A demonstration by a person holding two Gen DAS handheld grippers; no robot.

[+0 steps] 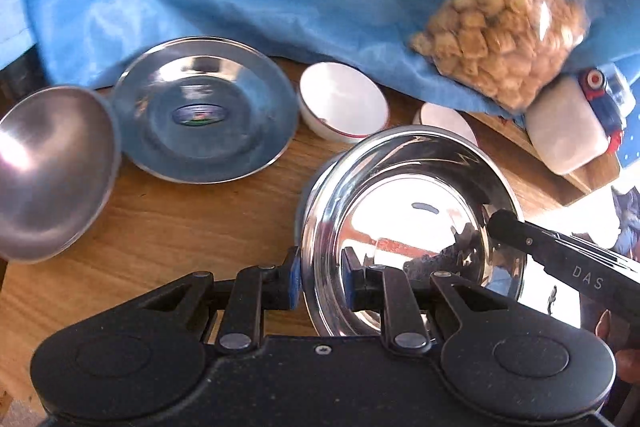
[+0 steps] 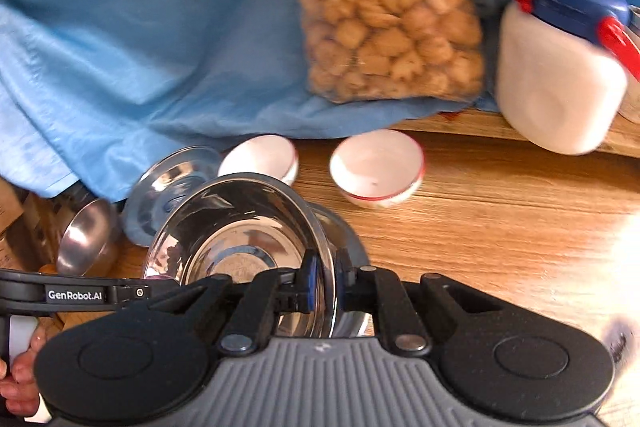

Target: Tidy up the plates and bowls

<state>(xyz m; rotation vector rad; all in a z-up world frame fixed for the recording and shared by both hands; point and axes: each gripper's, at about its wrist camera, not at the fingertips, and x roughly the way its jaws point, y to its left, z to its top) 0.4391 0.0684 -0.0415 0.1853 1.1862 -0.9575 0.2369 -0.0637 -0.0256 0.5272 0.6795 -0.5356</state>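
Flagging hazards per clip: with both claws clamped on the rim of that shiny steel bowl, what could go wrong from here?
1. The shiny steel bowl is pinched only at its thin rim by the left claw and right claw; it may slip or twist.
2. It is tilted above a flat steel plate; dropped, it could clatter.
3. Two small white ceramic bowls sit close behind and could be knocked.

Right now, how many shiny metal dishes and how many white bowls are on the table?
Shiny steel plates and bowls: 3, the held steel plate, the flat steel plate, the round steel bowl.
Small white bowls with red rim: 2, one, another.
Total: 5
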